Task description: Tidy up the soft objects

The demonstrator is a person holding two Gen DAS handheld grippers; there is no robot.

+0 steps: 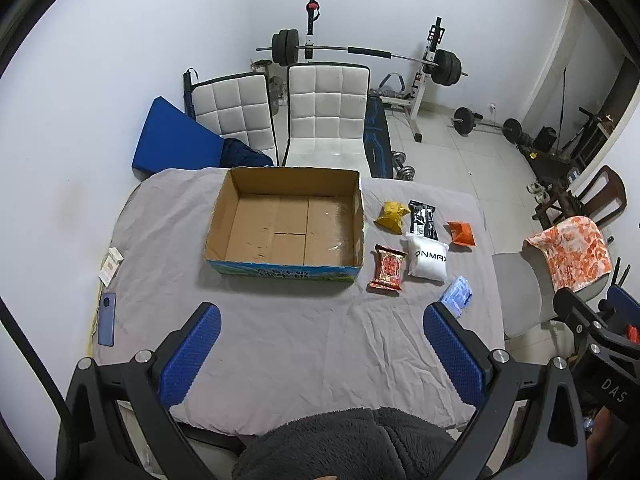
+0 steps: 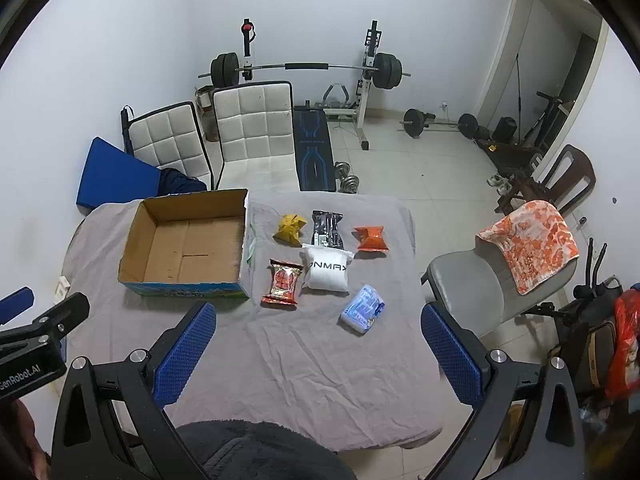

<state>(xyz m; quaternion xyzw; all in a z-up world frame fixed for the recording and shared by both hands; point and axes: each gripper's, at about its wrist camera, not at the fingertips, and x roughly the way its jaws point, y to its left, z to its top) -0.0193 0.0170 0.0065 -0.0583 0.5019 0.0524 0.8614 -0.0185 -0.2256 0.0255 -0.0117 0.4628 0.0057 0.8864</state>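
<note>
An empty cardboard box (image 1: 288,196) (image 2: 138,240) stands open on the grey-clothed table (image 1: 280,340). To its right lie several soft packets: yellow (image 1: 392,215) (image 2: 289,229), black (image 1: 423,219) (image 2: 327,229), orange (image 1: 462,233) (image 2: 372,237), white pouch (image 1: 427,261) (image 2: 327,273), red snack bag (image 1: 387,268) (image 2: 283,282), blue-white pack (image 1: 458,294) (image 2: 362,308). My left gripper (image 1: 320,354) is open and empty above the near table, in front of the box. My right gripper (image 2: 318,354) is open and empty, nearer than the packets.
A phone (image 1: 107,319) and a small white carton (image 1: 110,266) lie at the table's left edge. Two white chairs (image 1: 326,112) stand behind the table, a grey chair with an orange towel (image 2: 528,240) to the right. Weights and a barbell rack (image 1: 360,52) stand beyond.
</note>
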